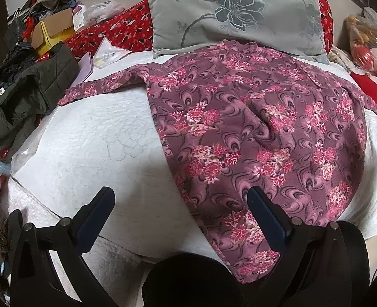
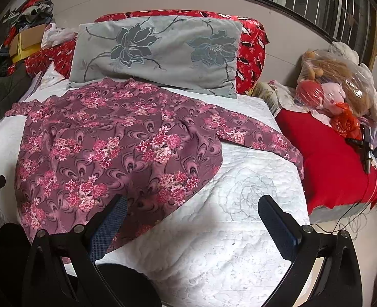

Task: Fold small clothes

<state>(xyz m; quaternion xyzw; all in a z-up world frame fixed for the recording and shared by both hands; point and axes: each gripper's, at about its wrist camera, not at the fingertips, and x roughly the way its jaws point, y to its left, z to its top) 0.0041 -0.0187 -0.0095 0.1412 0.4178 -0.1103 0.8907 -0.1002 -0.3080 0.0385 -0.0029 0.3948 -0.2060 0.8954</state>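
We had the floral shirt (image 1: 252, 117) spread flat on the bed (image 1: 99, 138), collar touching the pillow (image 1: 234, 15). Both our grippers, left (image 1: 180, 204) and right (image 2: 192, 212), hovered over the hem with fingers wide, holding nothing.

pillow (image 2: 157, 51): grey, flower print, 12 o'clock on bed
quilt (image 2: 214, 250): white, covers bed
red blanket (image 2: 326, 163): 3 o'clock
bagged plush toys (image 2: 334, 87): 2 o'clock
dark jacket (image 1: 27, 99): 9 o'clock
cardboard box (image 1: 53, 26): 10 o'clock, on clutter pile
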